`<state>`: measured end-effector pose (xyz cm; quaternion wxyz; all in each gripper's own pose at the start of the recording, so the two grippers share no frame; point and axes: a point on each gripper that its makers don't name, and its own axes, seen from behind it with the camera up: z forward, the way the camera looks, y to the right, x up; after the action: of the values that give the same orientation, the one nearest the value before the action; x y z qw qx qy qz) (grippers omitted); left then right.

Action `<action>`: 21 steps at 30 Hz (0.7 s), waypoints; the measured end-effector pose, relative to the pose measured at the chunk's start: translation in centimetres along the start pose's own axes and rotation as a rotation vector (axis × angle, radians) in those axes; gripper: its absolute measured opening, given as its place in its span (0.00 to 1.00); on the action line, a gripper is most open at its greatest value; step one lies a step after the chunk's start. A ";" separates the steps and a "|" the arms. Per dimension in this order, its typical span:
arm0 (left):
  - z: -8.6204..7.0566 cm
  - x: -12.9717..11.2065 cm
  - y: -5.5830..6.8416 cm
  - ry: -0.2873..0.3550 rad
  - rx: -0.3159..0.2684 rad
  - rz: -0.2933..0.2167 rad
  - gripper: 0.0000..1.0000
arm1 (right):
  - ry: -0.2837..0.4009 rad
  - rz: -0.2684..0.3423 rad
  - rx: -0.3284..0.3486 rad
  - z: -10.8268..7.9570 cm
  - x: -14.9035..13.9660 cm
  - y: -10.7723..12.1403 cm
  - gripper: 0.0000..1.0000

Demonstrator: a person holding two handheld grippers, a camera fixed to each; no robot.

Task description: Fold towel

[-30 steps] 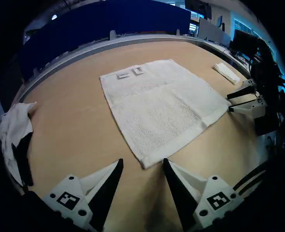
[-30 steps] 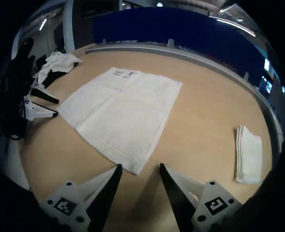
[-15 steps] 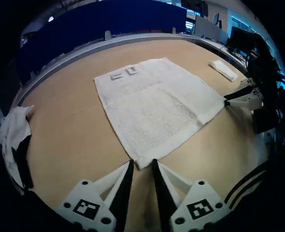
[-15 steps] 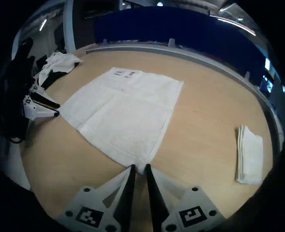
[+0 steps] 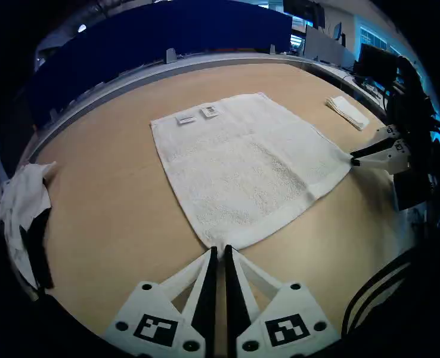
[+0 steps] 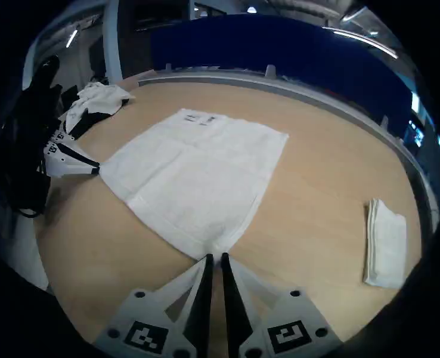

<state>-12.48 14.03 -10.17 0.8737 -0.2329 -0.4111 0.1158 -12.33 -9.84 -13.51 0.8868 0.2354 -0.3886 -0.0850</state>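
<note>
Towel (image 5: 244, 173) lies flat on the worktop (image 5: 112, 197), its near left corner pinched by the left hand-held gripper (image 5: 219, 252) and its near right corner by the right hand-held gripper (image 6: 213, 258), so both should lift together and carry the corners evenly to the far edge.

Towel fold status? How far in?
Done: towel lies spread flat on the table; left gripper and right gripper are each shut on a near corner. In hand: that two-corner grasp. Left: every fold; no layer is doubled over yet, and the tagged far edge lies untouched.
</note>
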 end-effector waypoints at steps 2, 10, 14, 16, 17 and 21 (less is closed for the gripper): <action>-0.1 0.1 -0.1 0.002 0.002 -0.005 0.09 | 0.005 0.006 0.001 0.0 0.2 0.0 0.11; -1.4 0.8 -0.4 0.020 0.006 -0.043 0.09 | 0.043 0.021 0.003 -0.7 2.0 -0.1 0.11; -2.4 1.6 -0.5 0.038 0.008 -0.068 0.09 | 0.073 0.024 0.002 -1.8 3.6 -0.1 0.11; -3.1 2.1 -0.6 0.048 0.012 -0.078 0.09 | 0.088 0.023 0.004 -2.6 4.4 -0.2 0.11; -3.4 2.4 -0.7 0.053 0.015 -0.082 0.09 | 0.094 0.022 0.007 -3.0 4.8 -0.3 0.11; -5.0 3.5 -0.6 0.069 0.022 -0.100 0.09 | 0.121 0.022 0.008 -4.9 6.4 -0.3 0.11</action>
<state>-6.44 13.30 -10.31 0.8946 -0.2062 -0.3906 0.0683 -4.35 -10.51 -12.37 0.9086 0.2394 -0.3371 -0.0591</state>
